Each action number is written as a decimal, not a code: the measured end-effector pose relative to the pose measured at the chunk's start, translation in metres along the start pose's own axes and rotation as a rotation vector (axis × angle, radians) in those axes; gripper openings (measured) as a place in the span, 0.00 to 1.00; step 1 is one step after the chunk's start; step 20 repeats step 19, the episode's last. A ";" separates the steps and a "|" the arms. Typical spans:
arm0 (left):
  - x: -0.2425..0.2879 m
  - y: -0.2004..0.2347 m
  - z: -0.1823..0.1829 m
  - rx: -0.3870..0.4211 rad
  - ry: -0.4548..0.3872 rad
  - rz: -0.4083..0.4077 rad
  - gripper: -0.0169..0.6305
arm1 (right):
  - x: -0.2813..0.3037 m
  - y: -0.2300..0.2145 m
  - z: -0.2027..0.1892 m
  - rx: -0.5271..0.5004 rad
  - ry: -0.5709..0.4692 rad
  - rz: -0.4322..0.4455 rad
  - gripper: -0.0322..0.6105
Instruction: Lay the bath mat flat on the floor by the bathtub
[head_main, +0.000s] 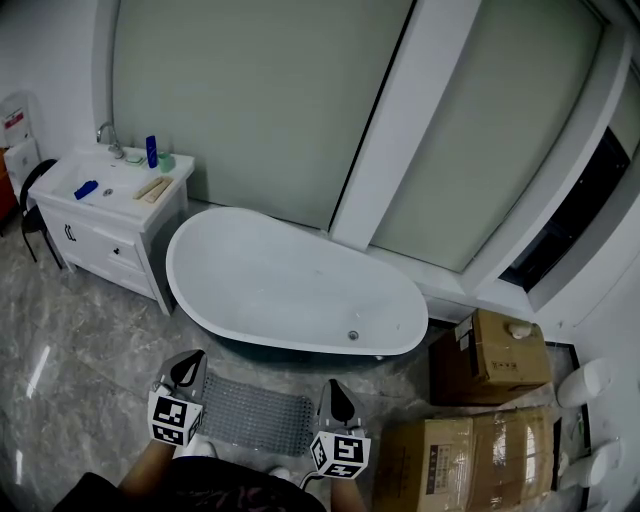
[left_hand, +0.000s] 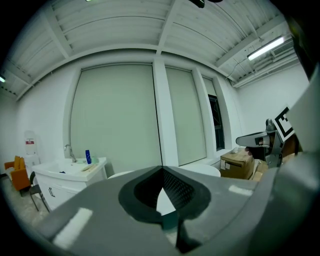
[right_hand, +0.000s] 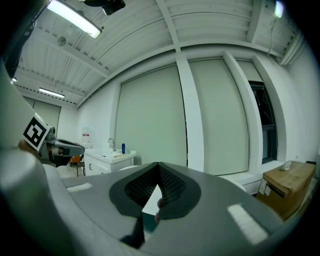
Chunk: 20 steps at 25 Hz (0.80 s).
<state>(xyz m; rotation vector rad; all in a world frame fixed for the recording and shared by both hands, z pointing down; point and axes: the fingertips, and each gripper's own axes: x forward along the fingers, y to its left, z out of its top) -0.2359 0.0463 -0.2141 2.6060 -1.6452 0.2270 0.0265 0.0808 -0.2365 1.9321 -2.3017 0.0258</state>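
Looks basically done to me: the bath mat (head_main: 255, 412) lies flat on the floor (head_main: 90, 340) alongside the bathtub (head_main: 290, 285), with the left gripper (head_main: 186, 372) and right gripper (head_main: 336, 400) both clenched on nothing over its ends.

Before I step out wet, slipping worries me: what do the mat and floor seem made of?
Grey rectangular bath mat: probably rubber or plastic, matte, with a bumpy grid. Grey floor: polished marble or marble-look tile, veined with glossy reflections.

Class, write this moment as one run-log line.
bath mat: flat on floor beside bathtub | left gripper: shut, empty | right gripper: shut, empty
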 end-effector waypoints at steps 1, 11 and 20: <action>0.001 0.001 0.000 0.003 -0.003 0.002 0.03 | 0.002 0.002 0.000 -0.010 0.003 0.001 0.08; -0.001 0.009 -0.008 0.009 -0.002 -0.034 0.03 | 0.007 0.021 0.001 -0.005 0.007 0.010 0.08; 0.002 0.007 -0.020 0.005 0.005 -0.098 0.03 | 0.013 0.029 -0.008 -0.024 0.023 0.003 0.08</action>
